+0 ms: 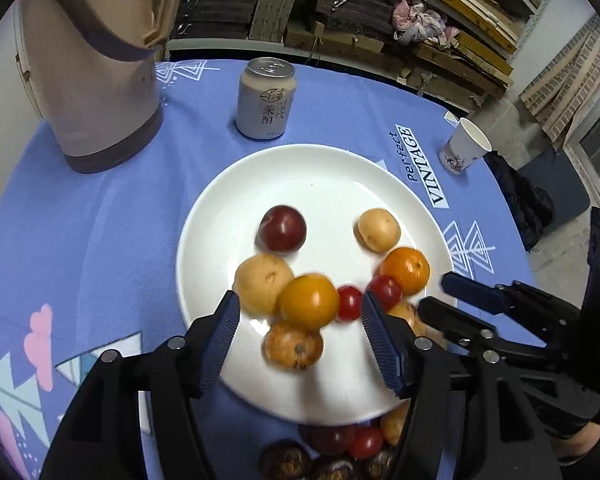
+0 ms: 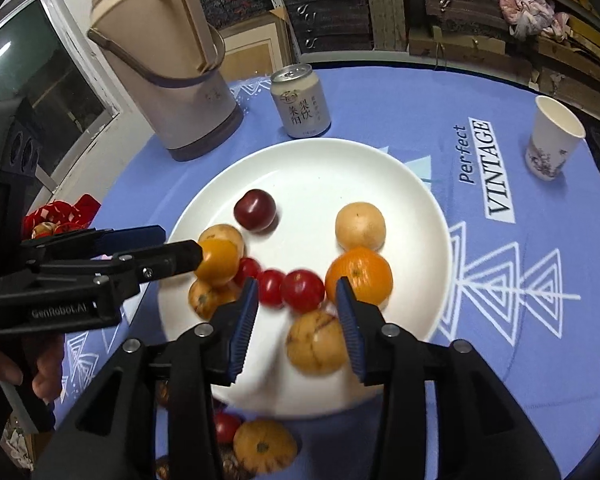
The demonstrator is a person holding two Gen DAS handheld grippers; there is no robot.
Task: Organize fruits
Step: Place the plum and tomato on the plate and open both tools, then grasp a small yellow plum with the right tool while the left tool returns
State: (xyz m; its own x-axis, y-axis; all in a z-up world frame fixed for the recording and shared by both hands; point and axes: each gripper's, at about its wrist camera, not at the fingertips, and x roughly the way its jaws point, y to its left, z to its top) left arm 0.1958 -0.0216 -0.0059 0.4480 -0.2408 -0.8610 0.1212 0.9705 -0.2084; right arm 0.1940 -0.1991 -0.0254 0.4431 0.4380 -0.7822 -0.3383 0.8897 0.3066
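- Fruits (image 1: 309, 301) lie on the white plate (image 1: 320, 176), mid-bench (image 1: 100, 220)
- Left gripper (image 1: 300, 334) apart over an orange one, not pressing
- Right gripper (image 2: 296, 316) apart beside a yellowish fruit (image 2: 316, 342)
- Can (image 1: 266, 98) beyond

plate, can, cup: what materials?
Plate: looks like glazed white ceramic, with glossy highlights. Can: likely aluminium, given the bare silvery pull-tab top and the matte printed wall. Cup: seems paper, with a thin rolled rim and a dull printed side.
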